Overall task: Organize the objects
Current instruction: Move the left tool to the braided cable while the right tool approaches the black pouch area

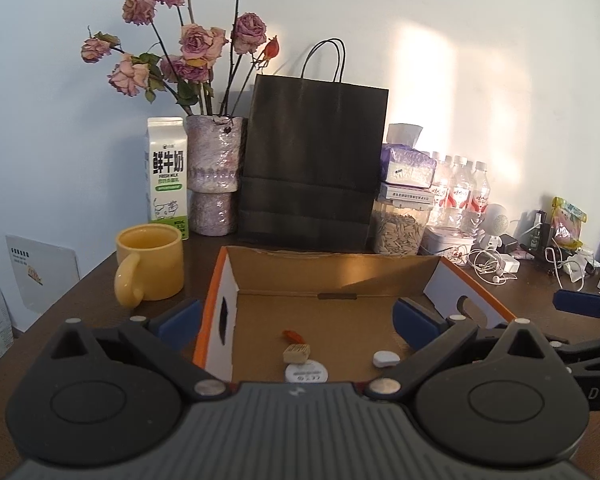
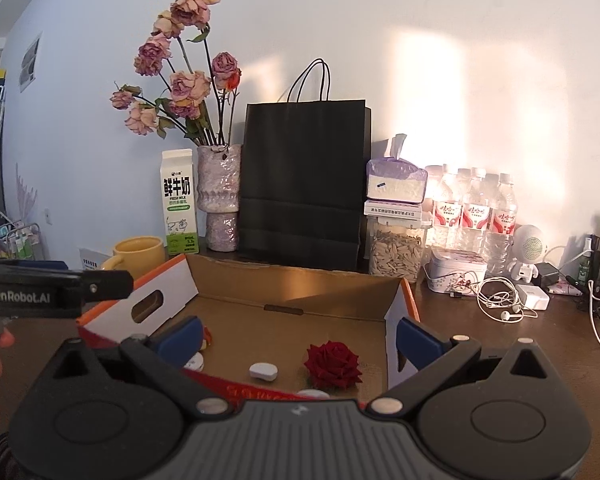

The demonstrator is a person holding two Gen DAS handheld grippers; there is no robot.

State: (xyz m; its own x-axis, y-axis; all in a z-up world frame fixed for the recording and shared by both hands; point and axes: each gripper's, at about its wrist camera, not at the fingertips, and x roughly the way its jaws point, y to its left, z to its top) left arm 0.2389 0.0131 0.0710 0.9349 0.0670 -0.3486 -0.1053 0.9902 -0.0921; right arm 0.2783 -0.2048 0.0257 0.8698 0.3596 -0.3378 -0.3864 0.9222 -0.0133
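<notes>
An open cardboard box (image 1: 332, 272) with orange edges sits on the dark table, and both grippers hover over its near side. In the left wrist view my left gripper (image 1: 298, 322) stands open with nothing between its blue pads; below it lie a small orange piece (image 1: 293, 336), a tan block (image 1: 297, 353), a white pebble-shaped piece (image 1: 385, 358) and a white round disc (image 1: 306, 373). In the right wrist view my right gripper (image 2: 300, 338) is open too, above the box (image 2: 292, 284). A dark red rose head (image 2: 333, 364) and the white pebble-shaped piece (image 2: 263, 370) lie on the box floor.
Behind the box stand a yellow mug (image 1: 150, 262), a milk carton (image 1: 167, 178), a vase of dried roses (image 1: 214, 176), a black paper bag (image 1: 314, 164), a jar of seeds (image 1: 400, 228) and water bottles (image 2: 474, 212). Earphones and chargers (image 2: 508, 304) clutter the right side.
</notes>
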